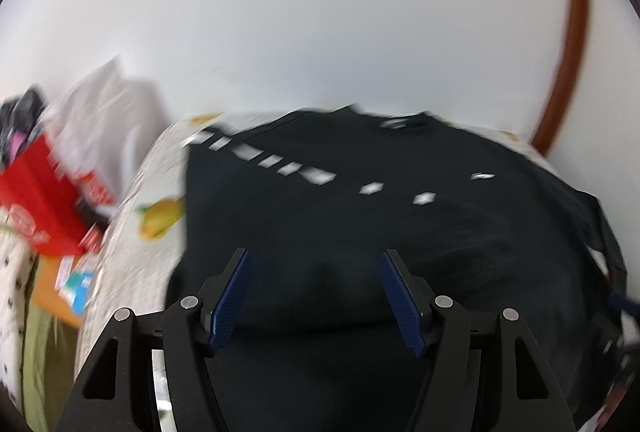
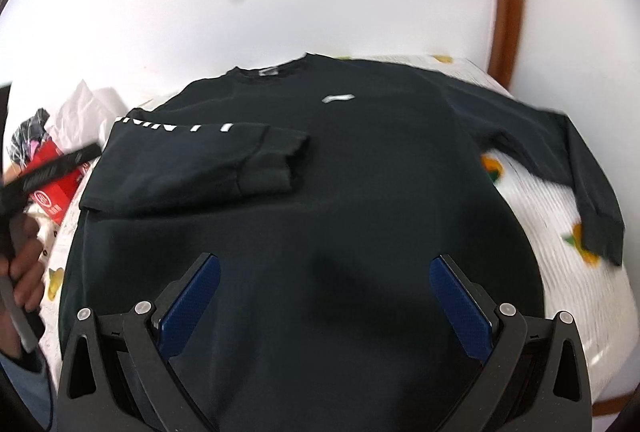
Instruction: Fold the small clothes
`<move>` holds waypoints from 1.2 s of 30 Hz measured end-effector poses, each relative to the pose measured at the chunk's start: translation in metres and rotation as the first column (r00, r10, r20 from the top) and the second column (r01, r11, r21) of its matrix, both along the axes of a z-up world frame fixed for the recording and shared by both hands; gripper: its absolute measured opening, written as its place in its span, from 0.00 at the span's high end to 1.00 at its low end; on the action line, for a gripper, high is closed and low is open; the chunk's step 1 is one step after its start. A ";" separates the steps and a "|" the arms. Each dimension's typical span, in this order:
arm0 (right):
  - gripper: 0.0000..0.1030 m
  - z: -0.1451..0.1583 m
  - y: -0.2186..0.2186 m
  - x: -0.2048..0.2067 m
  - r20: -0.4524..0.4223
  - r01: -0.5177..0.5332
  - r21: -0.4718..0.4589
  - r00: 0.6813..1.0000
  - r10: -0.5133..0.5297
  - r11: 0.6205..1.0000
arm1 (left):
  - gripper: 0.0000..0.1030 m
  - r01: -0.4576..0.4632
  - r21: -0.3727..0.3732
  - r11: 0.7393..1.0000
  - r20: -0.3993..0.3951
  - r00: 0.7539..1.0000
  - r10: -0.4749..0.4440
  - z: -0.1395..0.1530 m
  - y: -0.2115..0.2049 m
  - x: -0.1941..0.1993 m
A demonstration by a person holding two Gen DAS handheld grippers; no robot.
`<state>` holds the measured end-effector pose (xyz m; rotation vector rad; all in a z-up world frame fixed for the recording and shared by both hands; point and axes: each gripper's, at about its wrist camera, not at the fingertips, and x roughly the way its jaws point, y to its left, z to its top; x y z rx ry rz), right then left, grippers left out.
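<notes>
Left wrist view: the left gripper [image 1: 316, 264] hangs over the black long-sleeved top [image 1: 400, 232], blue pads spread apart with nothing between them. The top lies flat on a fruit-print cloth [image 1: 156, 192]. At the left edge a red box [image 1: 36, 208] sits among white fabric; what it contains is too blurred to tell.

Right wrist view: the right gripper [image 2: 325, 268] is released too, jaws wide above the top's lower body. One sleeve [image 2: 192, 160] is folded across the chest; the other sleeve [image 2: 580, 168] trails over the cloth to the right. A hand [image 2: 24, 268] shows at the left edge.
</notes>
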<state>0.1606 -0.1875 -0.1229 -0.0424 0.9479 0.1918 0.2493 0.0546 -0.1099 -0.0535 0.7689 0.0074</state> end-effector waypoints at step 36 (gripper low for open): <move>0.24 -0.086 0.056 0.133 -0.043 0.003 0.049 0.999 -0.001 0.999 | 0.31 -0.211 0.005 0.978 -0.024 0.977 0.211 -0.063 0.113 0.029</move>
